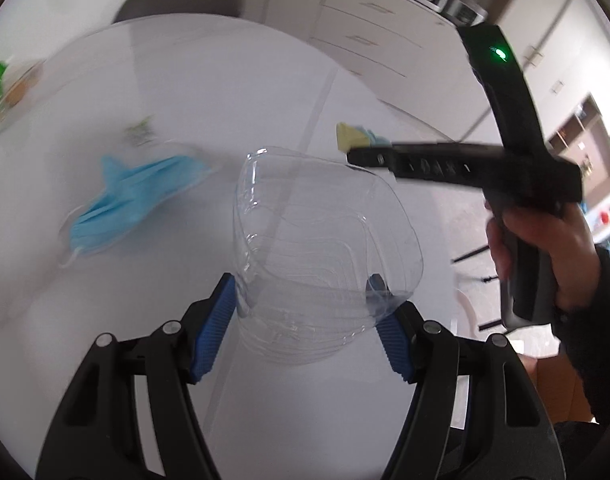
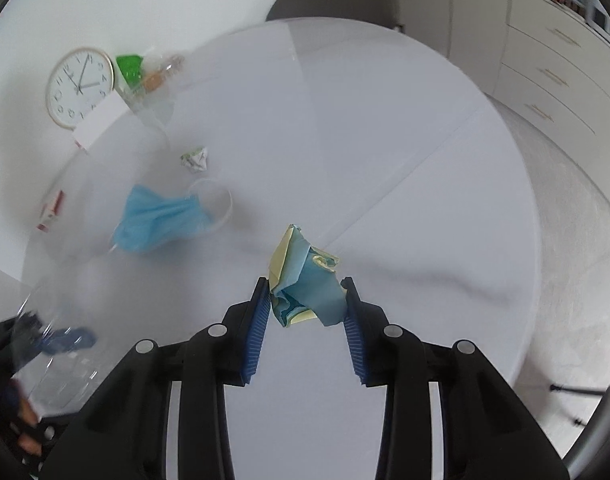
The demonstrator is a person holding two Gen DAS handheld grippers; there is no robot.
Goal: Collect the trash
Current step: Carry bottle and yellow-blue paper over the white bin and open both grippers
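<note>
Two pieces of trash are already in my grip, one in each claw. My left claw (image 1: 305, 300) has its blue pads pressing the sides of a clear, ribbed plastic container (image 1: 309, 248), which looks lifted off the round white tabletop (image 1: 185, 80). My right claw (image 2: 308, 300) pinches a crumpled wad of yellow and light-blue paper (image 2: 305, 280) between its pads, also raised above the tabletop; in the left wrist view that wad peeks out just past the tip of the right claw.

I judge the step in hand to be the carry-off: both picks are made, and what comes next is taking them to wherever the trash is gathered. No bin shows in either view, so I cannot say which way that is.

More waits on the tabletop. A light-blue pleated face mask (image 2: 157, 220) lies near the middle, touching a clear plastic cup (image 2: 215, 204) on its side, and a small crumpled white wrapper with green print (image 2: 193, 158) sits just beyond them. A white round clock (image 2: 80, 87) and a green-capped item (image 2: 129, 66) at the far edge are probably not trash, though blur makes that hard to tell.

For the next move I want both grips kept firm, since the thin container could flex and slip. The two claws travel close together, so I mean to keep them apart.
</note>
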